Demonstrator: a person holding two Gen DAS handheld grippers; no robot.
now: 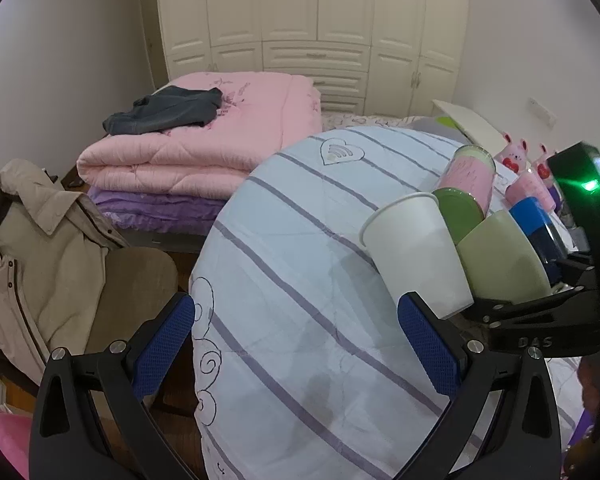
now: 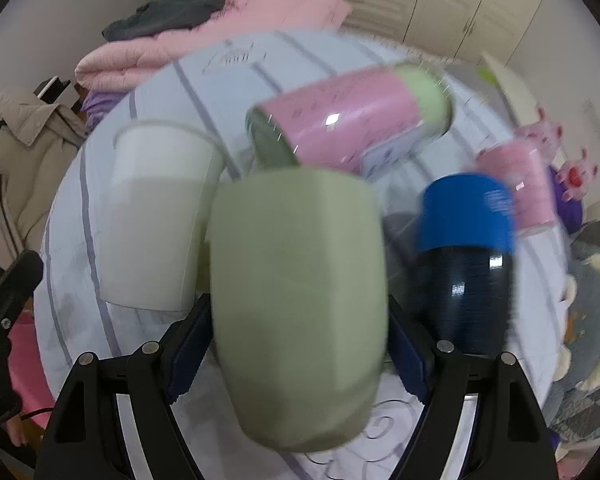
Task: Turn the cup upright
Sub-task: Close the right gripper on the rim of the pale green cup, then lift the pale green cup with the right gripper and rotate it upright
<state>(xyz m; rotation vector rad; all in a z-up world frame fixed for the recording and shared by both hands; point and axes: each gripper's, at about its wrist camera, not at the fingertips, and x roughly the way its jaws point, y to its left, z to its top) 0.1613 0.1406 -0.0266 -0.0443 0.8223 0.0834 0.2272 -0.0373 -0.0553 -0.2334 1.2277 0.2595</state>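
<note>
Left wrist: the left gripper is spread wide and empty over the quilt. Right wrist: the green cup is clamped between the right gripper pads, blurred. Rotation should be finished before it is released.

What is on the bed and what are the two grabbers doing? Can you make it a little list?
surface: striped quilt
right gripper: shut on green cup, lifted, tilted
left gripper: open, holding nothing
white cup: left of green cup, wide end up
pink cup: lying on its side behind the green cup
blue cup: right of green cup, blue band on top
blur: right wrist view is smeared
</note>
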